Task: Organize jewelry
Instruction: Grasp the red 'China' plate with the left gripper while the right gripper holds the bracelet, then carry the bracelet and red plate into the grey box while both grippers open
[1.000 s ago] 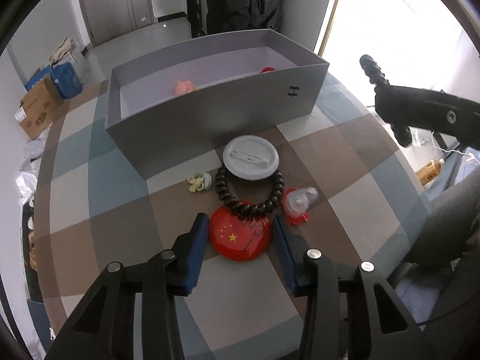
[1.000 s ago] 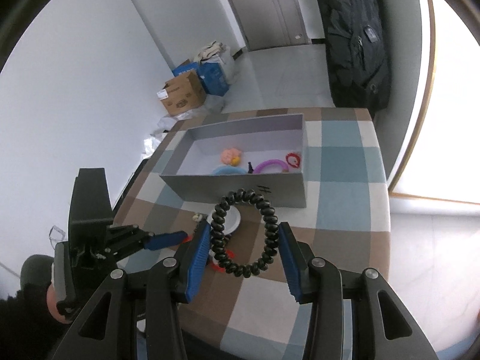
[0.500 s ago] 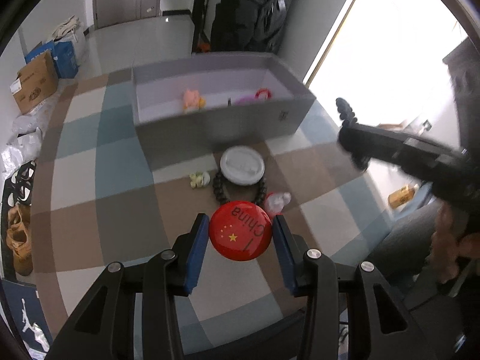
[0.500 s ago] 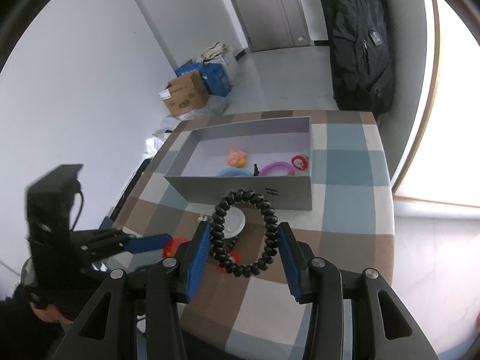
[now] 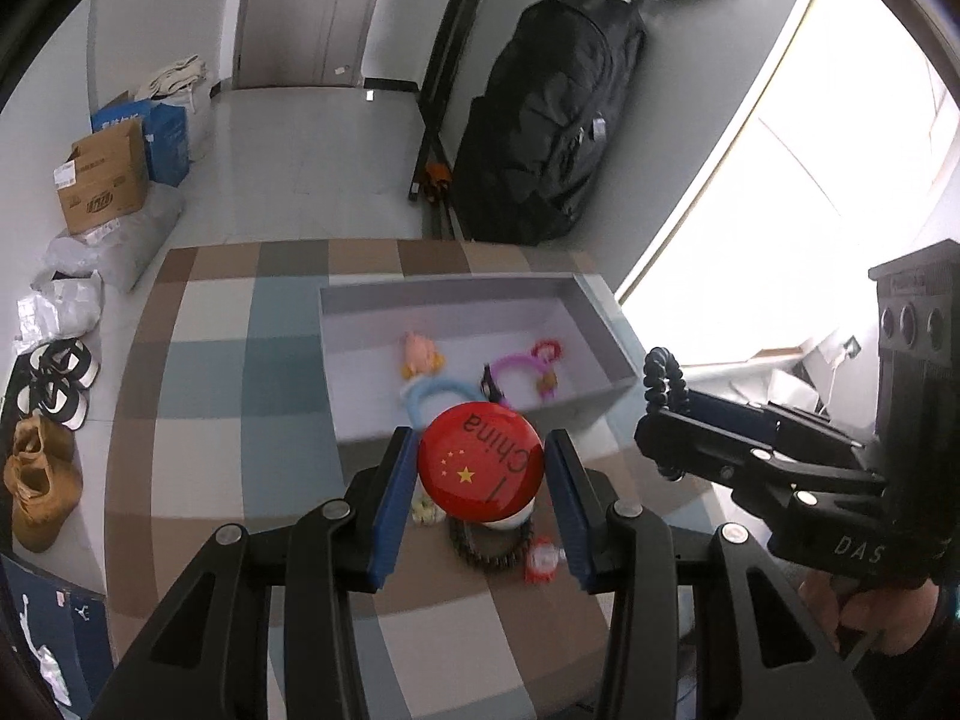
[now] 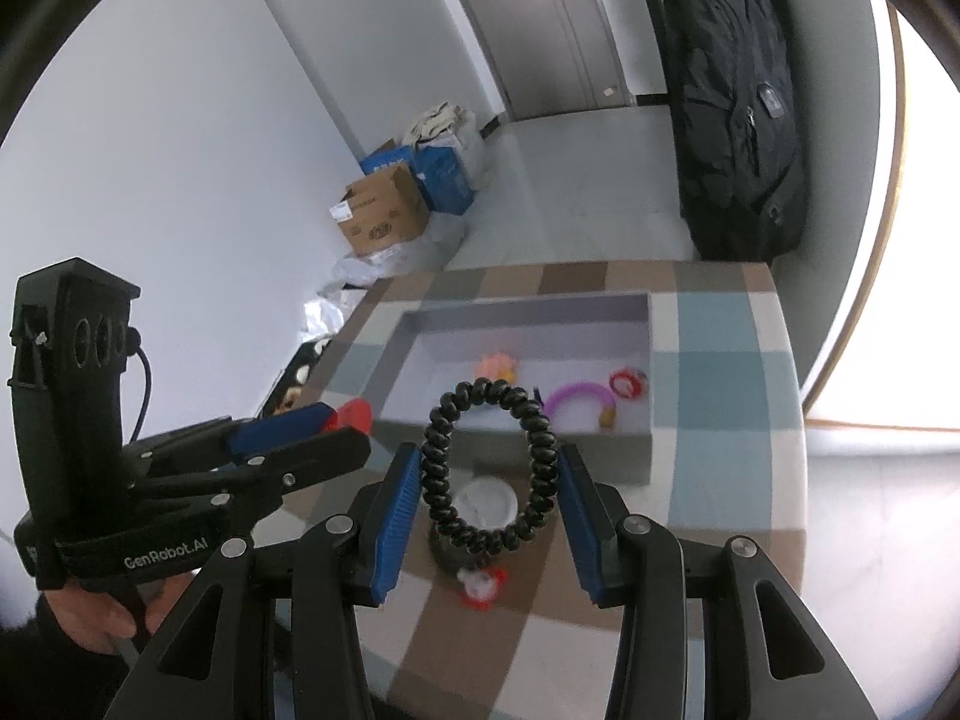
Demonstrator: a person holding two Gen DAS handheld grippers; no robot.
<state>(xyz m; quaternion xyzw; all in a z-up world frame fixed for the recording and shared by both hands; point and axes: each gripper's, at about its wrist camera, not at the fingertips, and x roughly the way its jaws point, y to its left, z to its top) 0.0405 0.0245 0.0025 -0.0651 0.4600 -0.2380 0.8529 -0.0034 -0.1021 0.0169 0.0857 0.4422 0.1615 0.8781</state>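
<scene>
My left gripper (image 5: 480, 471) is shut on a round red badge (image 5: 480, 462) with yellow stars, held high above the checked table. My right gripper (image 6: 486, 471) is shut on a black spiral hair tie (image 6: 487, 468), also held above the table; it shows at the right in the left wrist view (image 5: 660, 375). The grey open box (image 5: 594, 312) lies ahead on the table, holding a pink toy (image 5: 420, 354), a purple hairband (image 5: 519, 363) and a blue hairband (image 5: 432, 390). The left gripper and its badge show at the left in the right wrist view (image 6: 354, 414).
On the table below lie a dark bead bracelet (image 5: 489, 552), a white round lid (image 6: 485, 501), a small red-and-white clip (image 5: 543, 561) and a pale yellow trinket (image 5: 423, 510). A black backpack (image 5: 540, 120) and cardboard boxes (image 5: 102, 180) stand on the floor behind.
My left gripper took hold of the red badge on the table and lifted it high, toward the box. My right gripper rose slightly with the hair tie.
</scene>
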